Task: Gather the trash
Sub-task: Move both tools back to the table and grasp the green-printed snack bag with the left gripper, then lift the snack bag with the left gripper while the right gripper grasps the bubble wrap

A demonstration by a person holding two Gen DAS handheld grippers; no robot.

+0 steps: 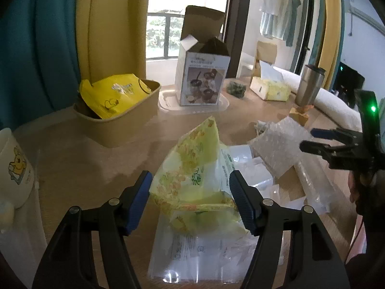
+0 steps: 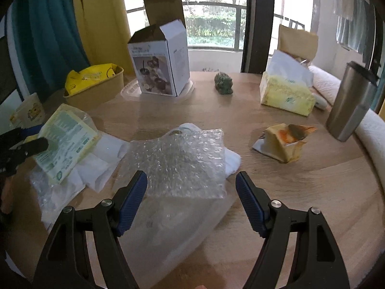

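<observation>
My left gripper [image 1: 191, 200] is open, its jaws on either side of a crumpled yellow-green tissue wrapper [image 1: 195, 168] that lies on clear plastic bags [image 1: 192, 252]. The wrapper also shows at the left of the right wrist view [image 2: 65, 142]. My right gripper [image 2: 191, 202] is open over a sheet of bubble wrap [image 2: 182, 161] lying on a clear plastic bag [image 2: 173, 236]. The right gripper also shows at the right of the left wrist view [image 1: 310, 139]. A torn orange-and-cream carton [image 2: 286, 142] lies on the wooden table [image 2: 300, 204].
A tan bin [image 1: 120, 125] holds a yellow packet [image 1: 115, 94] at the back left. An open white box [image 2: 158, 65], a tissue pack [image 2: 286, 94], a steel tumbler [image 2: 351, 103], a small green figurine [image 2: 223, 83] and a white mug [image 1: 14, 168] stand around.
</observation>
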